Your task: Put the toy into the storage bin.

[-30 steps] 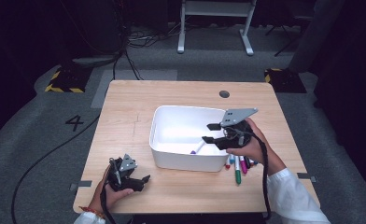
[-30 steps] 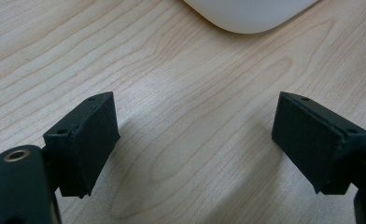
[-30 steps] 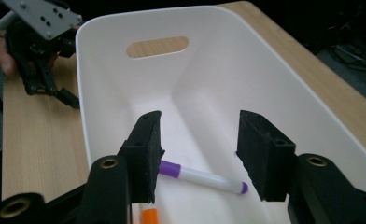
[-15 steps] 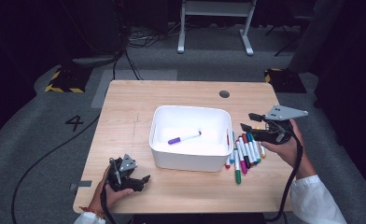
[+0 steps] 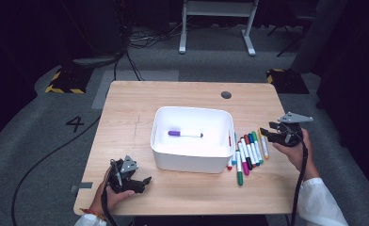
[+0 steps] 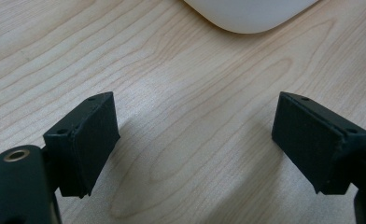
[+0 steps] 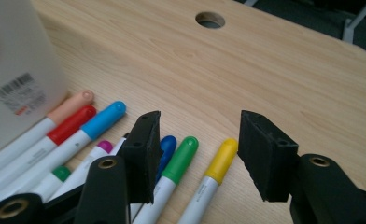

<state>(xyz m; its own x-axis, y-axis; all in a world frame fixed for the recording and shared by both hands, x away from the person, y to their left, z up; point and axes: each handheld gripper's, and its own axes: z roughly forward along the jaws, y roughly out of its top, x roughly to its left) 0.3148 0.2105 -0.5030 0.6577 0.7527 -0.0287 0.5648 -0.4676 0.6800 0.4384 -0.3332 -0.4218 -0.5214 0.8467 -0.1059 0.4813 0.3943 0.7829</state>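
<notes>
The left gripper (image 5: pixel 145 180) rests on the bench (image 5: pixel 126 122) near its front left corner, jaws spread wide with nothing between them. Next comes the white bin (image 5: pixel 192 162) – one purple marker (image 5: pixel 185 134) lies inside. Beside its right wall sits a row of markers (image 5: pixel 248 151), and the right gripper (image 7: pixel 197 149) hovers over the yellow marker (image 7: pixel 218 161), jaws part open, empty
</notes>
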